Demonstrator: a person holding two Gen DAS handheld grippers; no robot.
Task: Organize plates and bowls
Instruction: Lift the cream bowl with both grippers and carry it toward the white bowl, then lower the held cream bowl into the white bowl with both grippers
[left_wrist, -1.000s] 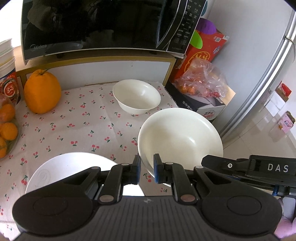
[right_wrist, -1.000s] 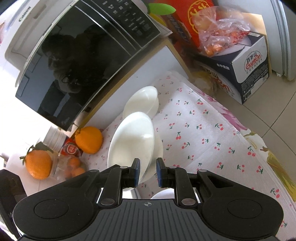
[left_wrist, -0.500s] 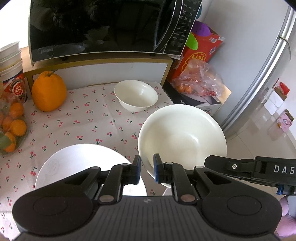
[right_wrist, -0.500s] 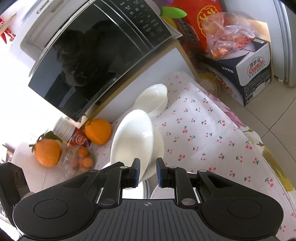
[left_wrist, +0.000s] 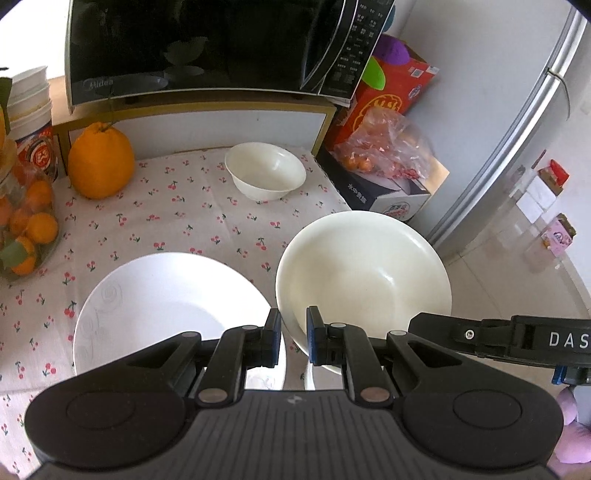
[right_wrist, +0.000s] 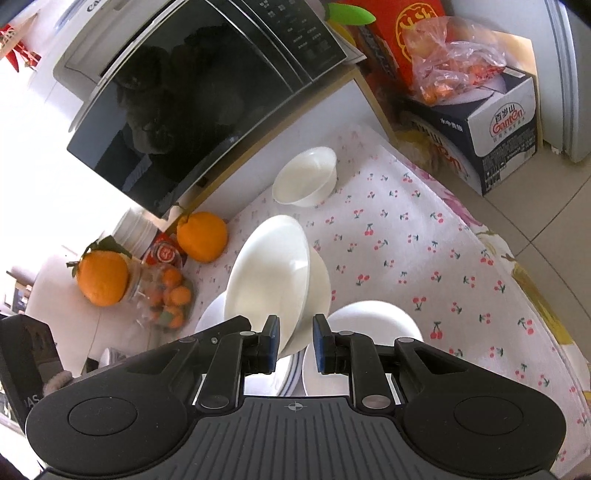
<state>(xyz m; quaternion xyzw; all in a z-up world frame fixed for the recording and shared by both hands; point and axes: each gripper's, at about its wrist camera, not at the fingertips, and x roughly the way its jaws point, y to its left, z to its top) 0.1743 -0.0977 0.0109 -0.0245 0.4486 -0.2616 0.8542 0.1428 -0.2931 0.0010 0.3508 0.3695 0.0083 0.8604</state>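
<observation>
The right gripper (right_wrist: 294, 342) clamps the large bowl's (right_wrist: 273, 280) rim, holding it tilted above the plate (left_wrist: 162, 295); the left gripper (left_wrist: 293, 338), narrow, holds nothing just beside that bowl.

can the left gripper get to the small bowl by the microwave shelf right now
Probably yes. The left gripper looks empty, jaws nearly shut, and bare cloth lies ahead up to the small bowl. The right gripper holds the big bowl just beside that path.

Bright daylight floods both views, blowing out the left edge of the right wrist view to pure white. Glare streaks the microwave door (right_wrist: 207, 110), which mirrors dim shapes. Soft highlights sit inside the large bowl (left_wrist: 364, 273). Fisheye bending curves every edge, corners vignetted black; focus is sharp throughout.
</observation>
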